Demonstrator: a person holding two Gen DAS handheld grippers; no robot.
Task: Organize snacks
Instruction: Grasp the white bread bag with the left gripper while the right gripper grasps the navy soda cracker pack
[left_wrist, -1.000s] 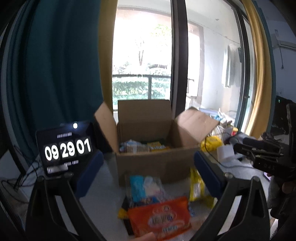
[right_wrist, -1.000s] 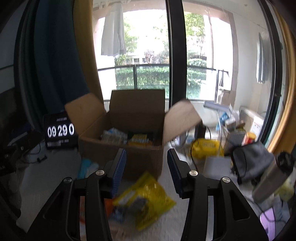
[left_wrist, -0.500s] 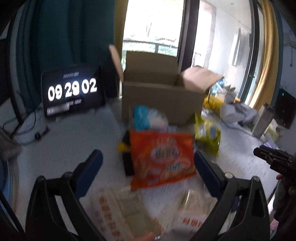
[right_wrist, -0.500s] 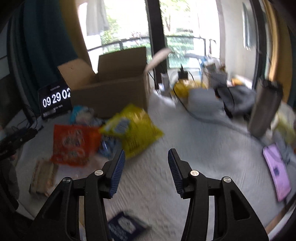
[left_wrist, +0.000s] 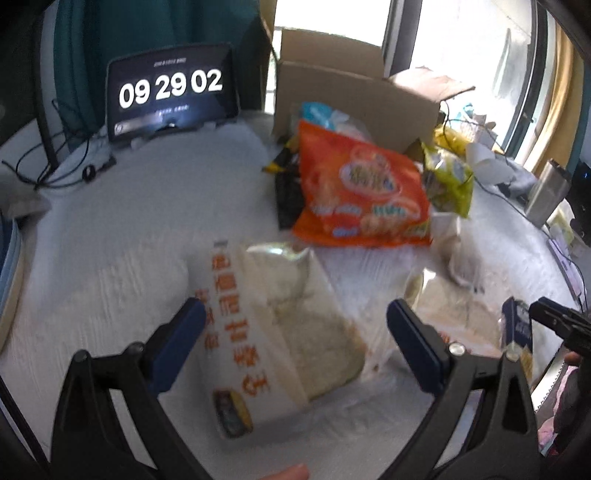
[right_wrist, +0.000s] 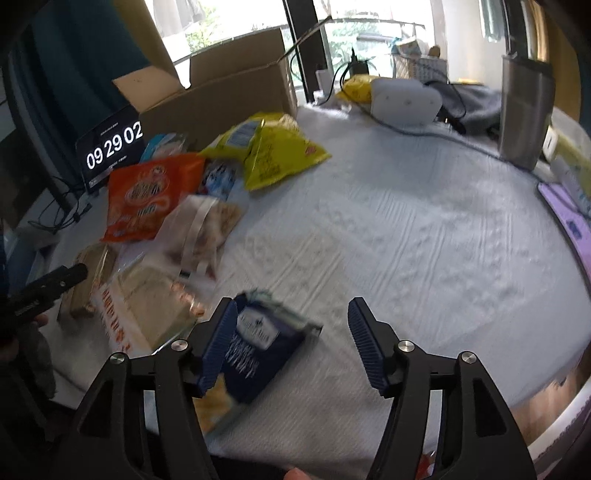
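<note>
The cardboard box (left_wrist: 354, 92) stands open at the far side of the white tablecloth (right_wrist: 406, 229) and serves as the reference. Directly in front of the box lies the orange snack bag (left_wrist: 358, 192); the yellow snack bag (right_wrist: 273, 147) lies to its right, also close to the box. Nearer to the cameras than the orange bag lies a clear bread packet with orange lettering (left_wrist: 273, 332).

The left gripper (left_wrist: 295, 328) is released: its jaws stand wide, one on each side of the bread packet, with no pad pressing on it.

The right gripper (right_wrist: 291, 332) has just been opening and is released. The dark blue snack packet (right_wrist: 258, 343) lies on the cloth, well in front of the box, against the left blue pad (right_wrist: 218, 343) and clear of the right pad.

A clock display (left_wrist: 170, 92) stands left of the box.
</note>
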